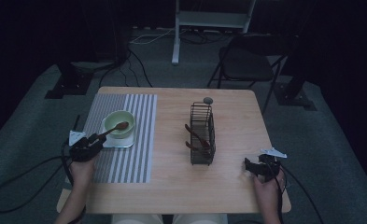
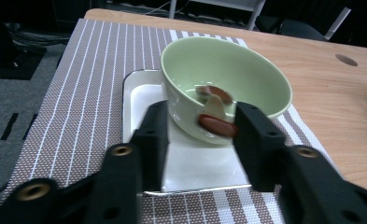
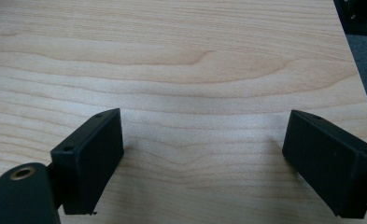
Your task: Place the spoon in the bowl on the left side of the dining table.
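A pale green bowl (image 1: 119, 123) (image 2: 228, 74) stands on a small white square plate (image 1: 118, 141) (image 2: 139, 98) on the striped placemat (image 1: 139, 140). A brown wooden spoon (image 1: 117, 128) (image 2: 217, 125) lies in the bowl, its handle leaning out over the near rim. My left gripper (image 1: 99, 137) (image 2: 202, 114) is open; its jaws stand either side of the handle's end, with a gap on the left side. My right gripper (image 1: 247, 164) (image 3: 204, 130) rests open over bare wood near the table's right front edge, with nothing between its jaws.
A black wire rack (image 1: 202, 135) stands mid-table with dark spoons inside. A grey round disc (image 1: 208, 100) (image 2: 347, 59) sits behind it on the table. A folding chair (image 1: 246, 60) stands beyond the table's far edge.
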The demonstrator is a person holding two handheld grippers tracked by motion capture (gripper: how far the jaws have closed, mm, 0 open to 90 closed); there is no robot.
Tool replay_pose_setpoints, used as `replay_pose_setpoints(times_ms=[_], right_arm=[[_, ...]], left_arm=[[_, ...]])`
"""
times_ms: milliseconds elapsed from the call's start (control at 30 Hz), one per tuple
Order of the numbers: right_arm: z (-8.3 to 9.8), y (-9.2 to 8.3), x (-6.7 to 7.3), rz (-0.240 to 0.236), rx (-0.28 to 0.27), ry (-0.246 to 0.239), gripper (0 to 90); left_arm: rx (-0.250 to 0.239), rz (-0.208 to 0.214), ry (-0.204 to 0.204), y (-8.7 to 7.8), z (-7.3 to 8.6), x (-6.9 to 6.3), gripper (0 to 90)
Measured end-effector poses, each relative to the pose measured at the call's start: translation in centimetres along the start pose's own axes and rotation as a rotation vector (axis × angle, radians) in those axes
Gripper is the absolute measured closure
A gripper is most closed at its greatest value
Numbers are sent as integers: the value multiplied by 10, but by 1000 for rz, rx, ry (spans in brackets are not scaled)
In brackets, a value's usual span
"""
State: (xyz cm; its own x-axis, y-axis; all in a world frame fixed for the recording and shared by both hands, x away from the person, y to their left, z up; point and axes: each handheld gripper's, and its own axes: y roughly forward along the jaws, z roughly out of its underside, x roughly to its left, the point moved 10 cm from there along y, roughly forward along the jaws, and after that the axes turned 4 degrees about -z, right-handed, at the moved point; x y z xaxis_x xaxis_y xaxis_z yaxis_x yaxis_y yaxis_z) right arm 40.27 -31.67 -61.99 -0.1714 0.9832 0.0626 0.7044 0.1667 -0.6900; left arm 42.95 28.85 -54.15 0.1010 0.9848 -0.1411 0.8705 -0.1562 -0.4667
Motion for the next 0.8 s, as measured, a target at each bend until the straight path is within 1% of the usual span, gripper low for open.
replay_pose_setpoints(times_ms=[33,67,133,167,200,233,267,300,333,367,433,467,500,533,567,600,633,667,700,733,767,800], right_arm=[[0,0,0,0,0,0,118],[0,0,0,0,0,0,118],[0,0,0,0,0,0,118],[0,0,0,0,0,0,118],[0,0,0,0,0,0,118],[0,0,0,0,0,0,118],[0,0,0,0,0,0,118],[0,0,0,0,0,0,118],[0,0,0,0,0,0,118],[0,0,0,0,0,0,118],[0,0,0,0,0,1,118],[0,0,0,0,0,1,118],[0,0,0,0,0,1,118],[0,0,0,0,0,0,118],[0,0,0,0,0,0,118],[0,0,0,0,0,1,118],[0,0,0,0,0,1,118],[0,0,0,0,0,0,118],[0,0,0,0,0,1,118],[0,0,0,0,0,2,118],[0,0,0,0,0,2,118],[0,0,0,0,1,2,118]], left_arm=[[9,-9,3,0,1,1,521],[14,-13,8,0,2,1,485],[32,-35,11,0,5,2,383],[53,-53,11,0,7,4,319],[60,-57,6,-1,8,5,276],[56,-58,2,-2,8,5,269],[59,-57,-7,-3,9,6,188],[68,-51,-8,-4,10,6,188],[72,-53,1,-5,12,7,178],[79,-44,8,-6,13,7,178],[81,-35,19,-10,15,7,161],[72,-23,20,-12,15,6,149],[68,-18,21,-14,15,5,149],[66,-8,34,-18,18,5,148],[66,-8,34,-18,18,5,147],[75,-8,40,-20,20,5,147],[77,-3,42,-22,22,6,102],[79,4,41,-25,24,7,91],[91,-1,47,-26,28,8,90],[97,5,52,-31,35,10,90],[97,5,52,-31,35,10,89],[108,11,57,-35,41,12,62]])
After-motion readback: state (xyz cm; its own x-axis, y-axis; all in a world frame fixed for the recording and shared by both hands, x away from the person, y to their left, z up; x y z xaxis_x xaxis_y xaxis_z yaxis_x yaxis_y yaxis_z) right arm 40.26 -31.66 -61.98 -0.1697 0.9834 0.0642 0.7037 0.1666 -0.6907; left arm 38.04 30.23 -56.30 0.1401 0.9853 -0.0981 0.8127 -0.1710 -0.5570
